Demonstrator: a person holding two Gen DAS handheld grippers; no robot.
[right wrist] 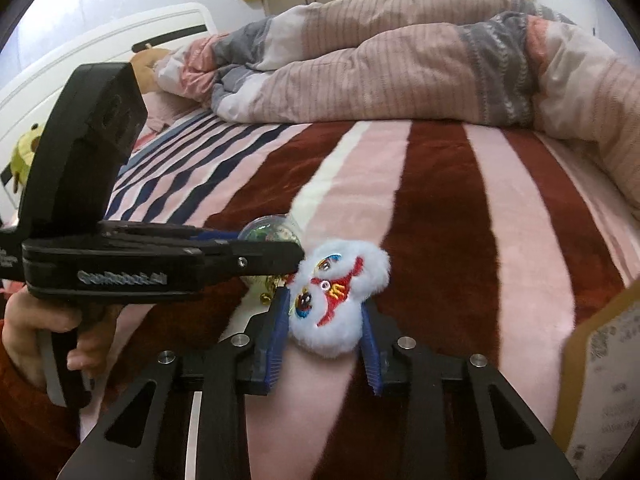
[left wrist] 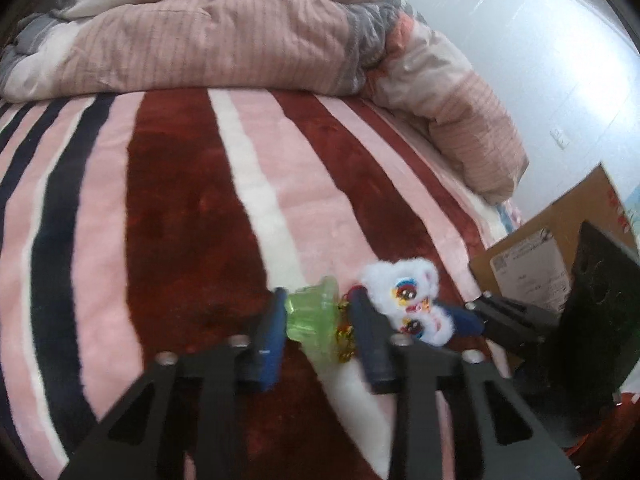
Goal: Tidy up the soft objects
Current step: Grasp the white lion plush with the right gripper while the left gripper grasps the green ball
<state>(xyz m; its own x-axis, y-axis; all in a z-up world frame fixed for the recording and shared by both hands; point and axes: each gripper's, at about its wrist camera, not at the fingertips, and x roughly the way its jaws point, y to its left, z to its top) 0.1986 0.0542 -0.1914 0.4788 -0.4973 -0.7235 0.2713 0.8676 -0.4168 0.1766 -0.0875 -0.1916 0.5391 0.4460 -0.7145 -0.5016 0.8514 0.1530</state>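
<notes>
Both toys lie side by side on the striped plush blanket (left wrist: 168, 208), nothing sorted yet. The left gripper (left wrist: 316, 312) clamps the translucent green plastic charm (left wrist: 310, 316); the right gripper (right wrist: 324, 312) squeezes the fluffy white embroidered lion-face plush (right wrist: 336, 300), with lifting and placing still ahead

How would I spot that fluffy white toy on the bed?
Start at the striped blanket covering the bed, below the rumpled duvet. Near its front edge, the fluffy white toy sits between the right claw pads. Unlike the clear green trinket beside it, it is furry, with embroidered eyes and red stitching.

Open blanket (left wrist: 192, 208) ahead, duvet (left wrist: 224, 40) perhaps blocking
</notes>
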